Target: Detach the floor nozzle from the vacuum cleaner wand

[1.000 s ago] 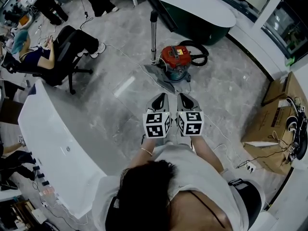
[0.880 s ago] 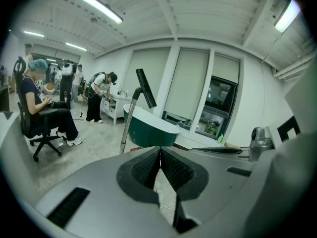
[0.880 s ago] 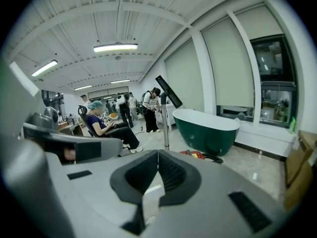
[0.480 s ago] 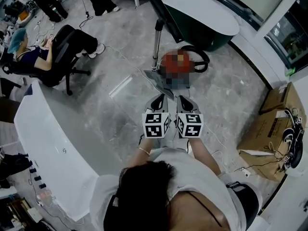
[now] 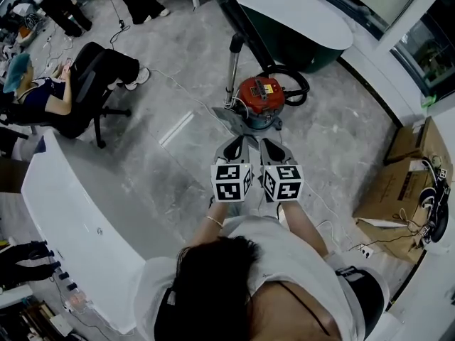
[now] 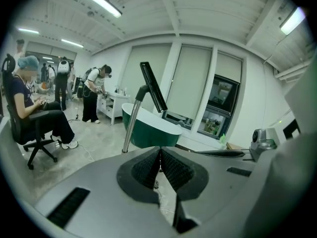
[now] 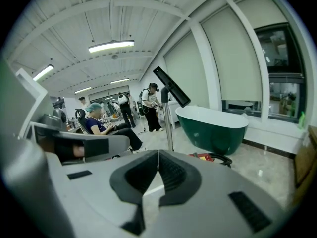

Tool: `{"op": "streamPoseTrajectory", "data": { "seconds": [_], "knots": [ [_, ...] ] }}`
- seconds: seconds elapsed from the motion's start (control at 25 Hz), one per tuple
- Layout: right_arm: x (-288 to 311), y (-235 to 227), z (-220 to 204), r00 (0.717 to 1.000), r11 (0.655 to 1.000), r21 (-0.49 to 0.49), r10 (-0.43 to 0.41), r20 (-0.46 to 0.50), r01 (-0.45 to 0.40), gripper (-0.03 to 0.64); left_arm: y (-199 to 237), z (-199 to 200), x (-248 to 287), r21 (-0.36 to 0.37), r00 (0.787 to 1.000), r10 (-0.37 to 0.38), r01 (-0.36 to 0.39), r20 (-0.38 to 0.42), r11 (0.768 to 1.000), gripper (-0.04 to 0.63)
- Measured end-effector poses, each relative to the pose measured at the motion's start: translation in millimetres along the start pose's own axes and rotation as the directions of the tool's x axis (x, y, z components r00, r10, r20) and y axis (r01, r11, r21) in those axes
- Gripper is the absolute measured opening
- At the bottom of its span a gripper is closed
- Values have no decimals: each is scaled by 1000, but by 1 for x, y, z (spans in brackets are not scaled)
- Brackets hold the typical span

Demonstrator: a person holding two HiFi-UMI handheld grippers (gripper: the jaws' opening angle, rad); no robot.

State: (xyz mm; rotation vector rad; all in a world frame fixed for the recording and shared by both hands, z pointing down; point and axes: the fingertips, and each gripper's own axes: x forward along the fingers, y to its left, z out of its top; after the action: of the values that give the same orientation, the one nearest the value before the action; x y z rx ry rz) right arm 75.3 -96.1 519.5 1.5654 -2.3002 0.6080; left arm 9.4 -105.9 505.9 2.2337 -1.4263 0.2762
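Grey stone floor (image 5: 334,133) fills my head view. A long white tub (image 5: 78,212) curves along the left and a green tub (image 5: 284,20) stands at the far side. Cardboard boxes (image 5: 402,183) sit at the right, and a person (image 5: 43,91) sits on an office chair at the far left.

Ahead of me is the red vacuum (image 5: 260,94) with its black hose (image 5: 297,84) looped behind. The wand (image 5: 230,69) stands upright just left of it. The grey nozzle (image 5: 231,118) is on the wand's foot, flat on the floor against the canister.

My left gripper (image 5: 237,143) and right gripper (image 5: 269,143) are side by side, pointing at the nozzle but short of it. Both have their jaws closed together with nothing between them.
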Motion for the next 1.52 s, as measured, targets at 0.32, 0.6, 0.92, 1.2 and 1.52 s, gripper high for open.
{"op": "streamPoseTrajectory", "data": {
  "seconds": [0.32,0.6,0.92,1.2,1.52],
  "knots": [
    [32,4,12,999,999,14,31,-23,-30,17,23,17,22,17,1000,-15,15,2,1000,8],
    [54,3,21,999,1000,5,21,-41,-21,17,39,26,39,30,999,-38,38,-9,999,8],
    [75,6,27,998,1000,12,19,-55,-18,17,58,30,53,49,998,-52,53,-26,997,8],
    [89,12,36,999,1000,23,14,-39,-13,17,69,47,59,73,996,-85,86,-9,994,8],
    [94,10,44,999,999,30,-33,-15,34,17,79,55,66,71,994,-108,107,3,992,8]
  ]
}}
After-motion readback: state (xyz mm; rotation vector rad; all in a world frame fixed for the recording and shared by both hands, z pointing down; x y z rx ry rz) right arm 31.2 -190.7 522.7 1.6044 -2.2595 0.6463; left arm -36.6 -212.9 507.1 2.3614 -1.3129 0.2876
